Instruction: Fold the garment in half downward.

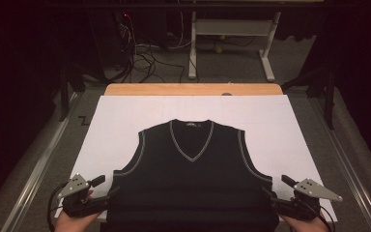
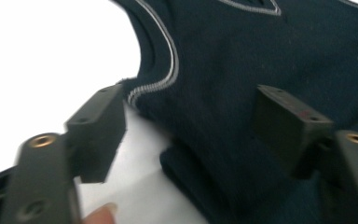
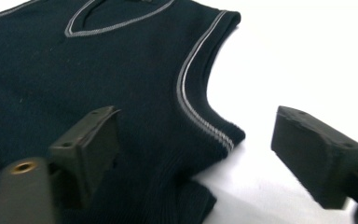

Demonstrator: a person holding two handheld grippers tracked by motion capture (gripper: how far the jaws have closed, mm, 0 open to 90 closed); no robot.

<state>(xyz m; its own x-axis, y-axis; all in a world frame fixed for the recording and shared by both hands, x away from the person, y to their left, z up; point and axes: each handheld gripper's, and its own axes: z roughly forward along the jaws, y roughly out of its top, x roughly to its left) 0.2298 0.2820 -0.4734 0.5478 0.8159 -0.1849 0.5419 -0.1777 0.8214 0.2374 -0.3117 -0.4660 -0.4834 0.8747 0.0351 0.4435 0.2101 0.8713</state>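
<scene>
The dark navy knitted sleeveless vest with grey-trimmed V-neck [image 1: 192,174] lies flat, collar at twelve o'clock, its lower side edges between the released left gripper [image 1: 107,192] and released right gripper [image 1: 270,197].

Dark sleeveless vest [image 3: 98,70], grey-trimmed armhole, flat on white sheet [image 3: 307,56]; right gripper [image 3: 200,154] jaws apart, straddling its side edge.

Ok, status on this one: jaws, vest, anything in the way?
Left gripper and right gripper: jaws open at vest sides. Vest flat. Nothing in the way.
</scene>
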